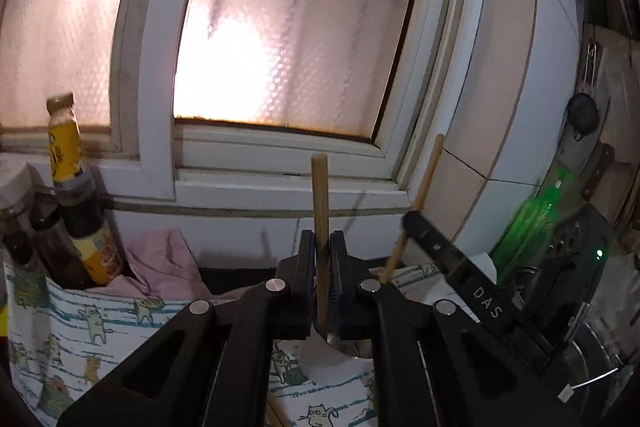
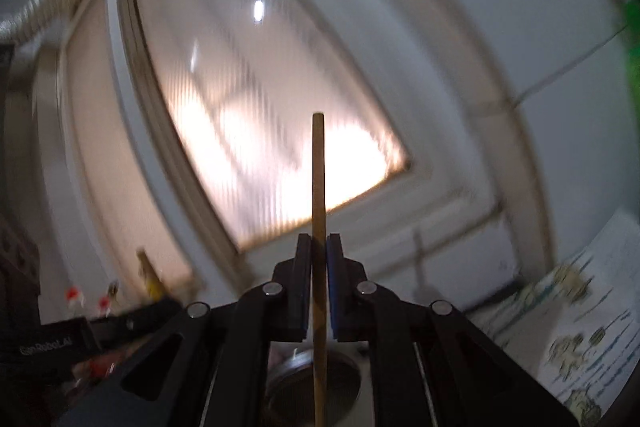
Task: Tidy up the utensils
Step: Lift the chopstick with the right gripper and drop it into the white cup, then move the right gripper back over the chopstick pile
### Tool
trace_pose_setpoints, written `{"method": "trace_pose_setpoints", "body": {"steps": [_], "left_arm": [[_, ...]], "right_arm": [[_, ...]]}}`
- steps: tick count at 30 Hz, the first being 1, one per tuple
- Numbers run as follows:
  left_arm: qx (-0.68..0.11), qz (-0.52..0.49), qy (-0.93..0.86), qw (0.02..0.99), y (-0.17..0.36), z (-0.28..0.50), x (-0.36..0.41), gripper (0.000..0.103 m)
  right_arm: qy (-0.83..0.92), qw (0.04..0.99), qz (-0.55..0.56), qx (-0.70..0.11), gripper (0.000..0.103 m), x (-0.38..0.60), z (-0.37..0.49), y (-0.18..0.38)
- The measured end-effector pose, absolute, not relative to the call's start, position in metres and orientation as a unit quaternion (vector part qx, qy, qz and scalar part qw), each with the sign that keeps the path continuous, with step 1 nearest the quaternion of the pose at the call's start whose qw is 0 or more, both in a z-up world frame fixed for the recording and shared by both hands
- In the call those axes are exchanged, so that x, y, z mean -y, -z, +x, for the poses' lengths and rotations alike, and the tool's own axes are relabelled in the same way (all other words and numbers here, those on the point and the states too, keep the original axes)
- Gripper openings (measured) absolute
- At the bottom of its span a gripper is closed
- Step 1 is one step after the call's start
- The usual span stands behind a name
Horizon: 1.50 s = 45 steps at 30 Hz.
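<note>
My left gripper (image 1: 322,239) is shut on a wooden-handled utensil (image 1: 320,195); the handle stands upright between the pads and a metal end shows below the jaws. My right gripper (image 2: 319,241) is shut on a thin wooden stick (image 2: 318,171) that points up at the window. In the left wrist view the right gripper's black finger (image 1: 448,251) shows at right, clamping that same thin stick (image 1: 426,179). A round steel holder (image 2: 320,383) sits below the right gripper.
A frosted window (image 1: 280,27) fills the background. Sauce bottles (image 1: 76,195) and a pink cloth (image 1: 160,259) stand at left. A green bottle (image 1: 532,223) stands at right. A cat-print cloth (image 1: 80,327) covers the counter, which also shows in the right wrist view (image 2: 580,327).
</note>
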<state>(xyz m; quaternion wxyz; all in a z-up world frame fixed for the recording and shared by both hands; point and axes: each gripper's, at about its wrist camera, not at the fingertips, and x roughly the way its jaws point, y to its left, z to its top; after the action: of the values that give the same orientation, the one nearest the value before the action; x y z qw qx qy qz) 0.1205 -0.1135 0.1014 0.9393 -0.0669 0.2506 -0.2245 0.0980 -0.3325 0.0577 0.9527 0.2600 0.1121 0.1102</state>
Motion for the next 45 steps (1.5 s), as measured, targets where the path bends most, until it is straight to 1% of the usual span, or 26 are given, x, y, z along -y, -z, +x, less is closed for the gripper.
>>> {"method": "trace_pose_setpoints", "body": {"steps": [2,10,11,12,14,16,17,18,19,20,21,22,23,24,25,26,28,29,33,36,39,40,42,43,44,45], "left_arm": [[-0.255,-0.069,0.229,0.937,-0.1,0.123,0.11,0.006],[-0.246,-0.019,0.188,0.95,-0.097,0.115,0.117,0.007],[-0.235,-0.013,0.185,0.954,-0.098,0.109,0.116,0.009],[-0.223,-0.005,0.179,0.958,-0.099,0.103,0.115,0.01],[-0.197,0.004,0.162,0.967,-0.104,0.092,0.111,0.019],[-0.173,0.002,0.146,0.974,-0.109,0.083,0.102,0.024],[-0.16,-0.001,0.136,0.978,-0.112,0.078,0.096,0.027],[-0.148,-0.002,0.128,0.981,-0.115,0.074,0.091,0.029],[-0.139,-0.002,0.121,0.983,-0.117,0.071,0.086,0.038],[-0.126,-0.003,0.115,0.985,-0.119,0.067,0.081,0.05],[-0.115,-0.002,0.105,0.988,-0.121,0.064,0.075,0.058],[-0.105,0.0,0.093,0.99,-0.121,0.061,0.069,0.071],[-0.095,0.004,0.079,0.992,-0.122,0.058,0.064,0.075],[-0.085,0.01,0.068,0.994,-0.121,0.055,0.06,0.076],[-0.075,0.016,0.058,0.995,-0.121,0.052,0.056,0.082],[-0.07,0.019,0.05,0.996,-0.119,0.05,0.051,0.093],[-0.069,0.01,0.042,0.997,-0.116,0.047,0.041,0.103],[-0.071,0.001,0.042,0.997,-0.114,0.046,0.033,0.103],[-0.083,-0.012,0.04,0.996,-0.092,0.053,0.007,0.103],[-0.129,-0.016,0.027,0.991,-0.07,0.075,-0.008,0.103],[-0.164,-0.027,0.02,0.986,-0.049,0.092,-0.02,0.103],[-0.171,-0.031,0.02,0.985,-0.042,0.096,-0.024,0.103],[-0.18,-0.04,0.019,0.983,-0.03,0.102,-0.029,0.103],[-0.188,-0.044,0.019,0.981,-0.023,0.106,-0.031,0.103],[-0.208,-0.044,0.016,0.977,-0.019,0.112,-0.031,0.103],[-0.219,-0.047,0.02,0.974,-0.017,0.115,-0.031,0.103]], "right_arm": [[-0.138,0.944,0.26,-0.149,0.007,0.33,0.103,-0.056],[-0.151,0.947,0.211,-0.187,0.007,0.322,0.099,-0.063],[-0.153,0.947,0.208,-0.19,0.01,0.324,0.099,-0.063],[-0.154,0.947,0.206,-0.191,0.021,0.325,0.099,-0.065],[-0.145,0.952,0.201,-0.181,0.035,0.325,0.094,-0.068],[-0.134,0.959,0.188,-0.164,0.037,0.324,0.085,-0.075],[-0.134,0.961,0.184,-0.155,0.042,0.324,0.081,-0.077],[-0.13,0.963,0.182,-0.148,0.049,0.324,0.077,-0.08],[-0.125,0.965,0.182,-0.142,0.052,0.324,0.074,-0.081],[-0.123,0.966,0.182,-0.136,0.055,0.324,0.071,-0.083],[-0.124,0.967,0.18,-0.13,0.055,0.324,0.068,-0.084],[-0.122,0.969,0.176,-0.126,0.056,0.324,0.066,-0.086],[-0.116,0.971,0.171,-0.119,0.061,0.323,0.064,-0.087],[-0.109,0.973,0.168,-0.113,0.068,0.322,0.061,-0.088],[-0.106,0.974,0.165,-0.108,0.069,0.321,0.059,-0.089],[-0.108,0.975,0.163,-0.104,0.069,0.32,0.058,-0.09],[-0.115,0.975,0.161,-0.1,0.073,0.317,0.056,-0.092],[-0.118,0.975,0.16,-0.099,0.077,0.316,0.055,-0.092],[-0.132,0.976,0.145,-0.097,0.078,0.307,0.052,-0.091],[-0.139,0.977,0.136,-0.09,0.085,0.299,0.047,-0.09],[-0.147,0.978,0.121,-0.085,0.087,0.29,0.045,-0.089],[-0.146,0.979,0.117,-0.084,0.089,0.288,0.045,-0.088],[-0.145,0.98,0.111,-0.083,0.098,0.284,0.046,-0.086],[-0.144,0.98,0.109,-0.084,0.1,0.283,0.046,-0.085],[-0.142,0.98,0.108,-0.085,0.103,0.281,0.047,-0.084],[-0.14,0.981,0.107,-0.086,0.103,0.28,0.048,-0.082]]}}
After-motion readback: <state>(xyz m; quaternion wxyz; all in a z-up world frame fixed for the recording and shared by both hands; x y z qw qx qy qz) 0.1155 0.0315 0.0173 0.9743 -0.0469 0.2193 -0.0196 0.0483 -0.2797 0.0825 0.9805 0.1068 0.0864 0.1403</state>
